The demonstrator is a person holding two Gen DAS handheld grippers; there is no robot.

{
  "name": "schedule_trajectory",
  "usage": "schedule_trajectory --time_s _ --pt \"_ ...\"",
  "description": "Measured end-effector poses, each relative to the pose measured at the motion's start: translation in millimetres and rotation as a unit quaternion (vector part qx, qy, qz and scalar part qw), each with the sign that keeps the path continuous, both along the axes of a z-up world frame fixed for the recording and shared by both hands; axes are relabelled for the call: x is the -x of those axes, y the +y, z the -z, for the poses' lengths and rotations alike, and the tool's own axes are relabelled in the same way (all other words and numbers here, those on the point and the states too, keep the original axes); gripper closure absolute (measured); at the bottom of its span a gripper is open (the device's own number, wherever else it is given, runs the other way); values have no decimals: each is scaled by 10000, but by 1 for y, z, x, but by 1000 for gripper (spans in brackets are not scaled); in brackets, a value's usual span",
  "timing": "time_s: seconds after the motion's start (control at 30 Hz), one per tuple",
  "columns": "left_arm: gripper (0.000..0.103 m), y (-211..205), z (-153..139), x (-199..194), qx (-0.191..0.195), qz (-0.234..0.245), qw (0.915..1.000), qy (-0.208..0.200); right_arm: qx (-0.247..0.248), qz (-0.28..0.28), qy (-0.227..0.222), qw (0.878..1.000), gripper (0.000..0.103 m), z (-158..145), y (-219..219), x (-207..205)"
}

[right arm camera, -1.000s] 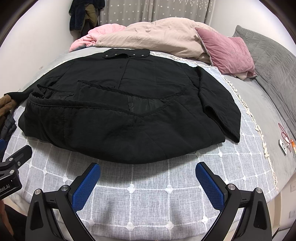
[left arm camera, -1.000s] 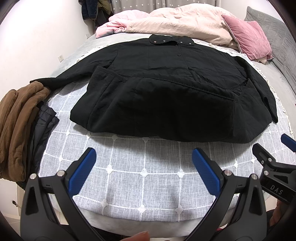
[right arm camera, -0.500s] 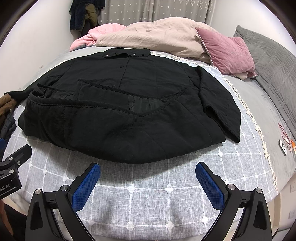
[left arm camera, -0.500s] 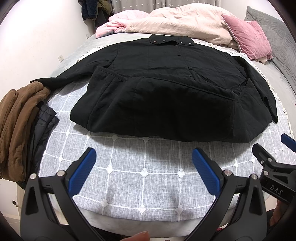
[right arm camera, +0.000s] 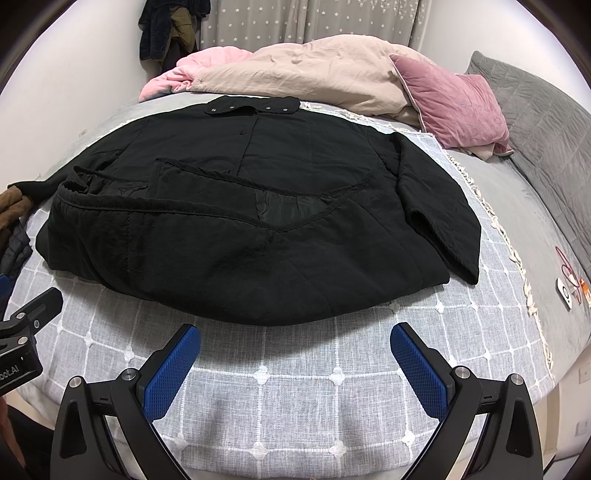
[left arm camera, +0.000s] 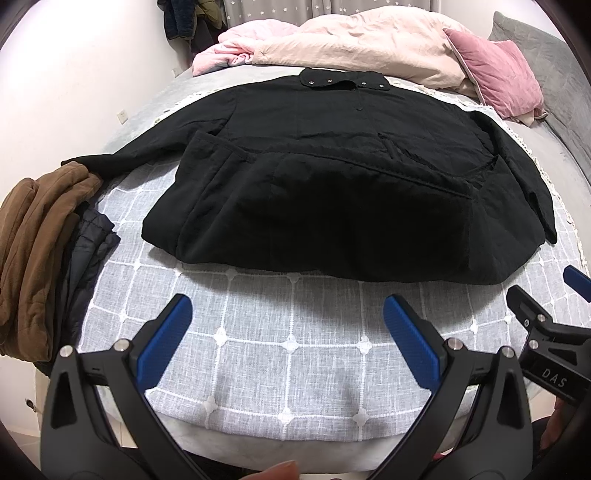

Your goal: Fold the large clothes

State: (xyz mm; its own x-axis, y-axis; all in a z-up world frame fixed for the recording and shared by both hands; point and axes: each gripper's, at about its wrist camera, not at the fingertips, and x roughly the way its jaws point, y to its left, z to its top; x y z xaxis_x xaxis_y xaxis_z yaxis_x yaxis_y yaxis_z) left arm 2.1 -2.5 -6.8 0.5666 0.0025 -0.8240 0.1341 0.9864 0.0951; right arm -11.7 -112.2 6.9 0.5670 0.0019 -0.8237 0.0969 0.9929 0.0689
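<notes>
Your left tool (left arm camera: 288, 325) and right tool (right arm camera: 295, 354) sit level, side by side, fingers spread apart, holding nothing; black jacket (left arm camera: 343, 192), hem folded up, lies just ahead on the bed (right arm camera: 295, 391).

I'm in a home bedroom: a bed (right arm camera: 517, 206) under a grey checked coverlet (right arm camera: 295, 398), a rumpled beige duvet (right arm camera: 314, 74), a pink velvet pillow (right arm camera: 450, 99), star-print curtains (right arm camera: 295, 22), clothes hanging in the corner (right arm camera: 166, 33).
</notes>
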Motion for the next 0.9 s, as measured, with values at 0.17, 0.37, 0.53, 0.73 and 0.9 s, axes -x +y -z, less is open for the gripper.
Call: schedule_trajectory --time_s 0.17,0.37,0.53,0.73,0.9 --pt "0 1 0 -1 -45 -1 10000 -15 22 38 8 10000 0 8 0 2" --pt "0 4 4 -5 -57 0 9999 -123 24 186 -24 9998 0 4 -16 1" --pt "0 4 5 -7 -334 325 9982 -382 -148 398 177 9989 0 5 -45 4" --pt "0 41 -17 -37 102 259 9996 21 -693 558 427 9951 0 0 -88 -3" --pt "0 75 -55 -73 641 -126 9978 -85 -990 513 246 9935 0 -14 -108 -28"
